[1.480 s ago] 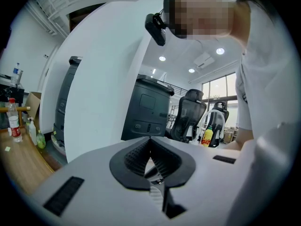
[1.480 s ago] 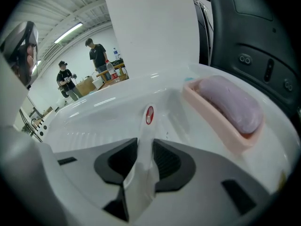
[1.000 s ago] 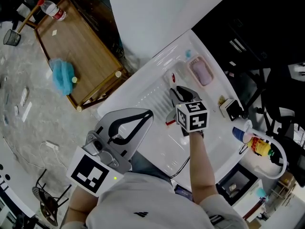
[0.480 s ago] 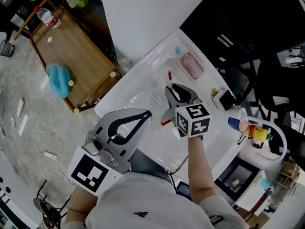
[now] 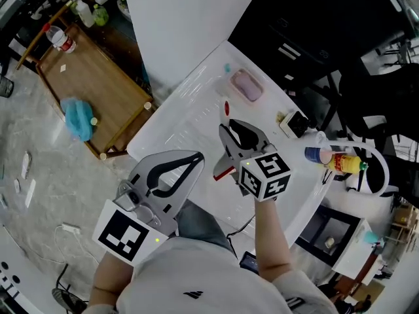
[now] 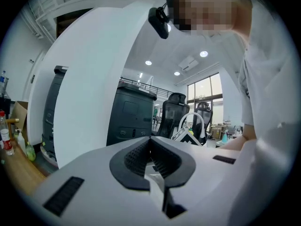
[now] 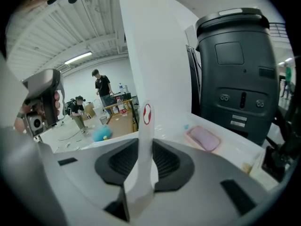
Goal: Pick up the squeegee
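Your right gripper (image 7: pixel 145 146) is closed on the squeegee (image 7: pixel 146 114): its white handle stands upright between the two dark pads, and the end with the red mark sticks out beyond the fingertips. From the head view, that gripper (image 5: pixel 230 131) is held over the middle of the white worktop (image 5: pixel 186 113), with the squeegee (image 5: pixel 226 108) pointing toward the far edge. Whether its near end touches the surface can't be made out.

Your left gripper (image 6: pixel 150 140) has its jaws together with nothing between them. You hold it (image 5: pixel 198 156) near the worktop's near-left edge, well apart from the squeegee.

A pink pad (image 5: pixel 247 86) lies on the far side of the worktop, beyond the right gripper. A blue cloth (image 5: pixel 77 118) sits on the wooden table (image 5: pixel 98 77) to the left.
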`<act>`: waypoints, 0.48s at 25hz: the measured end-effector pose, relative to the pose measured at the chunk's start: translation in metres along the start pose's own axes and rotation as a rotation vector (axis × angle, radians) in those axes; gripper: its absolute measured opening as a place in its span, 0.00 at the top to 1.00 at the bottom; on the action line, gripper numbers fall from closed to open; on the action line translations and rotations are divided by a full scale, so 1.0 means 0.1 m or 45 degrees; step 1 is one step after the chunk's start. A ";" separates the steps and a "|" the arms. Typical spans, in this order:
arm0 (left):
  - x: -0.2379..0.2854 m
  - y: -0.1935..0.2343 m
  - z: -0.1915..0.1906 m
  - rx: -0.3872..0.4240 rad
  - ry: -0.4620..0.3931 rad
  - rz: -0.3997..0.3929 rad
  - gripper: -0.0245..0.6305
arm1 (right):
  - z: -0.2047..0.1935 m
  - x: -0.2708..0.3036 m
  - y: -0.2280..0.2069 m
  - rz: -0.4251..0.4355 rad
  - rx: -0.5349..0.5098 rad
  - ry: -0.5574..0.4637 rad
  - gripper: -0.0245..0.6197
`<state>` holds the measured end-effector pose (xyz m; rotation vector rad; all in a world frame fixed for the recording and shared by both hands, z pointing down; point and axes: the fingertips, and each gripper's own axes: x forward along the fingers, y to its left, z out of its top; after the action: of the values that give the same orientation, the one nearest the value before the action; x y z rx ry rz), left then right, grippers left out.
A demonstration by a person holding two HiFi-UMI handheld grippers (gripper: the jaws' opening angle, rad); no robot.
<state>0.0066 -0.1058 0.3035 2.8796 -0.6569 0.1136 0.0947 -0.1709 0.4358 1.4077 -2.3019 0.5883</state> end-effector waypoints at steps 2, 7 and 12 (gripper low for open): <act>-0.02 -0.07 0.01 0.012 -0.001 -0.022 0.94 | 0.04 -0.11 0.07 0.002 0.008 -0.041 0.80; -0.04 -0.25 0.04 0.034 -0.003 -0.079 0.94 | 0.15 -0.42 0.22 -0.006 0.036 -0.145 0.80; -0.05 -0.45 0.04 0.047 -0.004 -0.140 0.94 | 0.26 -0.76 0.34 -0.026 0.046 -0.251 0.80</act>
<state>0.0219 -0.0649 0.2917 2.9445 -0.5007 0.1065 0.0937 -0.1140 0.3696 1.5675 -2.4349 0.5077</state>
